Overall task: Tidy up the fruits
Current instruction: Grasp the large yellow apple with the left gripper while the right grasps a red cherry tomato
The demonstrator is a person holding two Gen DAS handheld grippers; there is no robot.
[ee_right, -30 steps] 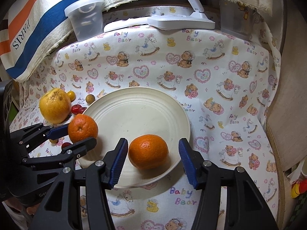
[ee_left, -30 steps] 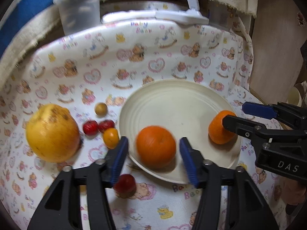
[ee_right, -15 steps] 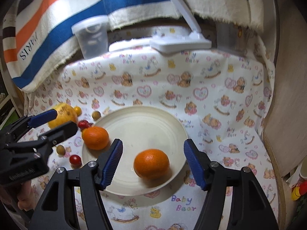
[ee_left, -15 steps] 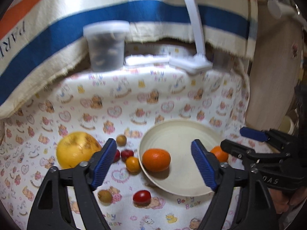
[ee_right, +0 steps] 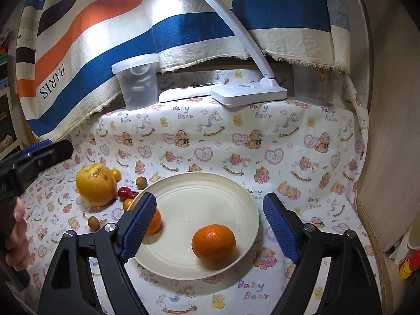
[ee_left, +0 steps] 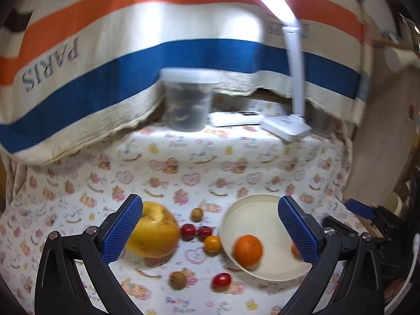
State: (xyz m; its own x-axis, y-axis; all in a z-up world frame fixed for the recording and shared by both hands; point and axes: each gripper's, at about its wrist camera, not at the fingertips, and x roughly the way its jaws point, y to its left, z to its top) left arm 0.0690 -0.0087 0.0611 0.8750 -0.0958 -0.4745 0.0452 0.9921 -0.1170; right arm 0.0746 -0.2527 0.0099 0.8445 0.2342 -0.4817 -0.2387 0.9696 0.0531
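The left gripper (ee_left: 210, 232) hangs above the table (ee_left: 183, 173) with its fingers (ee_left: 122, 227) spreading wide and nothing between the pads. Behind the left finger sits a large yellow fruit (ee_left: 153, 229); between the fingers lie two small red fruits (ee_left: 195, 231), a small orange one (ee_left: 212, 244), a brown one (ee_left: 197, 214) farther off, and nearer, a walnut-like one (ee_left: 177, 280) and a red tomato-like one (ee_left: 221, 279). The cream plate (ee_left: 252, 204) lies just inside the right finger, carrying an orange (ee_left: 248, 246).

The right gripper (ee_right: 210, 225) is also opening, empty, over the plate (ee_right: 199, 183). A second orange (ee_right: 213, 242) rests on the plate between the fingers (ee_right: 282, 231); the first (ee_right: 155, 221) is partly hidden by the left finger. A hand (ee_right: 15, 236) shows at the far left.
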